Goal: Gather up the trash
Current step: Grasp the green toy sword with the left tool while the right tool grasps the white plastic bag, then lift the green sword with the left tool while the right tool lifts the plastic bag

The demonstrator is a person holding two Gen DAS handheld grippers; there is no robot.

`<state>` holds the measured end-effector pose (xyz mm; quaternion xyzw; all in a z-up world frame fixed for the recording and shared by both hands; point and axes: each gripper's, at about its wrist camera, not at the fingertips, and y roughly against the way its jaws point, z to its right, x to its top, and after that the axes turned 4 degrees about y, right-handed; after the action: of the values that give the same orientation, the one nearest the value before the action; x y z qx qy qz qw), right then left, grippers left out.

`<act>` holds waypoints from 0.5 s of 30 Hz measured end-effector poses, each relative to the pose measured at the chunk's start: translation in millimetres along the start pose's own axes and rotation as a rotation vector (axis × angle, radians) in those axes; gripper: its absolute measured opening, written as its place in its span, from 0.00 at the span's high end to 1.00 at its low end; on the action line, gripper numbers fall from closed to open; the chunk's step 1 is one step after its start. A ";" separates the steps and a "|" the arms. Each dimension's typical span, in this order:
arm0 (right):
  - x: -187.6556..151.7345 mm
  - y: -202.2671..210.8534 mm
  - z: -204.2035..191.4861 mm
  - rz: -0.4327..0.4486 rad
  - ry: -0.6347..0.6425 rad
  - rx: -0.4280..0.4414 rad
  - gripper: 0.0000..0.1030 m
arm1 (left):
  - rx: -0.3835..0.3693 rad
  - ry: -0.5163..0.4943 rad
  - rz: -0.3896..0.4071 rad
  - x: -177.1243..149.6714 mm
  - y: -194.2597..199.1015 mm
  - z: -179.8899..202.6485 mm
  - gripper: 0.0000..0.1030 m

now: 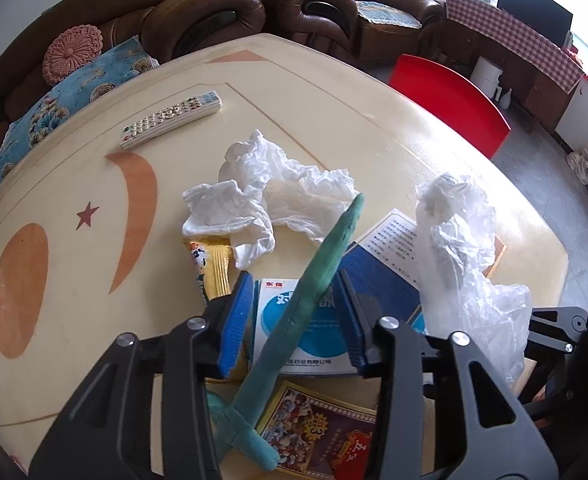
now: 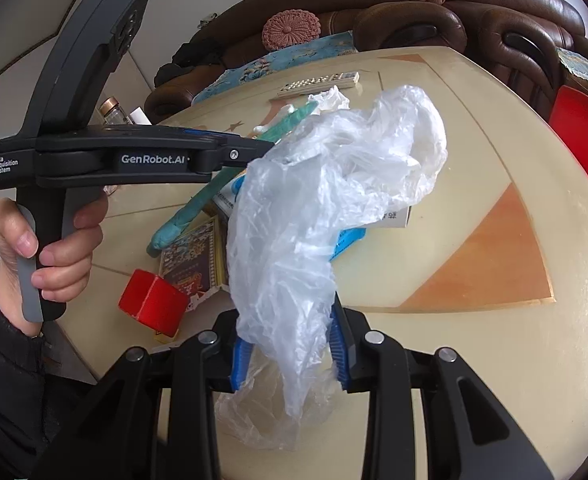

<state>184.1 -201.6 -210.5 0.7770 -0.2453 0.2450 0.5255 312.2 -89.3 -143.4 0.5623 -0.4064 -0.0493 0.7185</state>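
Note:
My left gripper (image 1: pixel 296 280) points down over a trash pile on the cream table (image 1: pixel 334 112). A green plush stick (image 1: pixel 334 252) runs up between its blue pads with a gap on the left side, so the jaws stand open around it. Beneath lies a white and blue medicine box (image 1: pixel 326 340). Crumpled white tissues (image 1: pixel 265 196) and a yellow snack wrapper (image 1: pixel 209 272) lie just beyond. My right gripper (image 2: pixel 289 328) is shut on a clear plastic bag (image 2: pixel 326 200), which rises bunched above its pads. The same plastic bag (image 1: pixel 466 248) stands at the right in the left wrist view.
A remote (image 1: pixel 171 118) lies at the far left of the table. A colourful card packet (image 1: pixel 318 432), a dark blue leaflet (image 1: pixel 382 276) and a red cylinder (image 2: pixel 153 304) sit near the front edge. A red chair (image 1: pixel 450 100) and a brown sofa (image 1: pixel 213 8) border the table.

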 end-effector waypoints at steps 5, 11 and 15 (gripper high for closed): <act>2.0 -1.9 3.1 -0.002 -0.010 0.008 0.69 | -0.001 -0.020 -0.012 0.8 -0.6 8.2 0.76; 0.0 -1.1 5.6 0.003 -0.012 -0.003 0.69 | 0.045 -0.029 -0.020 -0.4 2.2 14.4 0.78; -3.7 1.3 4.3 0.006 -0.019 -0.014 0.69 | 0.069 0.009 -0.027 -0.7 2.8 8.3 0.79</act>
<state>181.0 -205.6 -213.4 0.7749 -0.2543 0.2377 0.5276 305.3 -94.2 -141.1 0.5924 -0.3969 -0.0423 0.6998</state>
